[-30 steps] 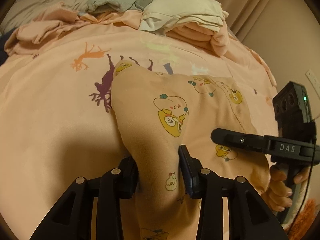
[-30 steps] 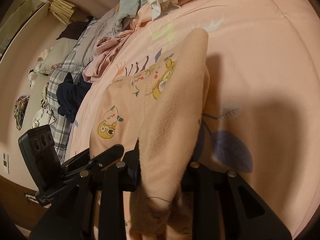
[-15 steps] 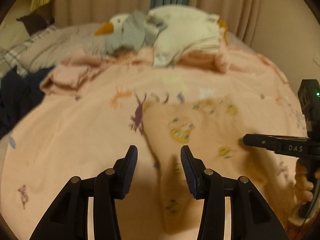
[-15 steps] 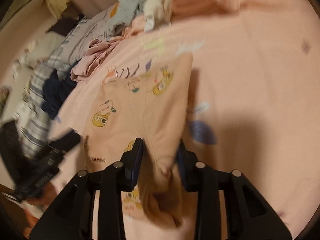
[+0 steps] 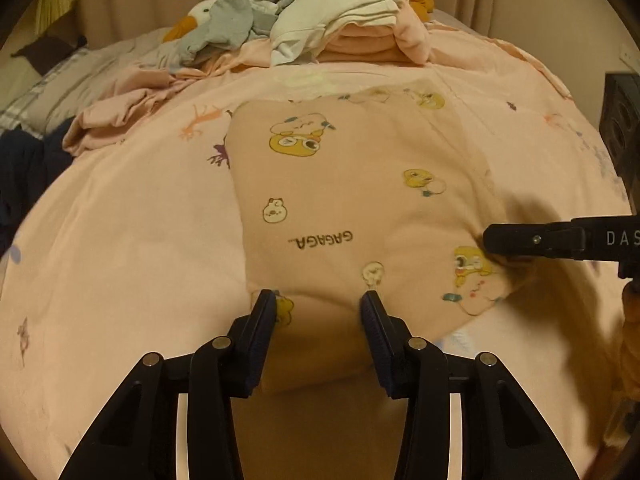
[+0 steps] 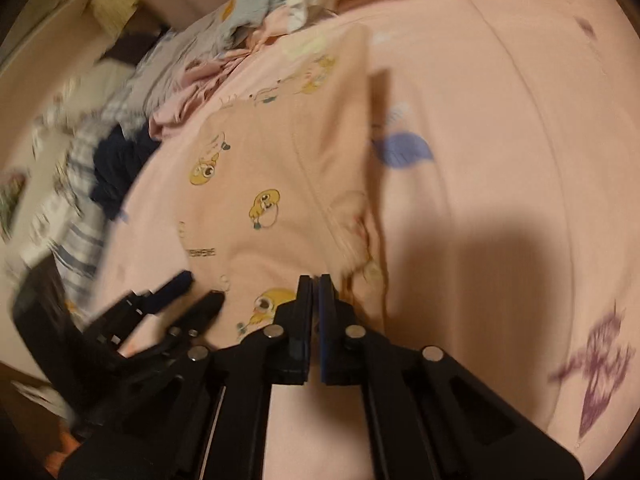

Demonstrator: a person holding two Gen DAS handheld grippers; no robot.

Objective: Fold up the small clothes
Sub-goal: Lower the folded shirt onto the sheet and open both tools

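The garment (image 5: 352, 200) lies flat on the bed (image 5: 120, 240), just ahead of both fingertips. The left gripper (image 5: 318, 304) is half open and empty. The right gripper (image 6: 315, 280) has just closed, holding nothing. Pinching the near hem again could also catch the sheet, or drag the fold crooked.

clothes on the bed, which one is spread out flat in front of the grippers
The peach cartoon-print garment marked GAGAGA lies flat; the white, grey and pink clothes are heaped at the far end.

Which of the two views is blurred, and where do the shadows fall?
Left wrist view: sharp, dim warm light, shadow under the open left gripper on the peach garment. Right wrist view: motion blur, strongest at the edges; the right gripper shadows the bedcover.
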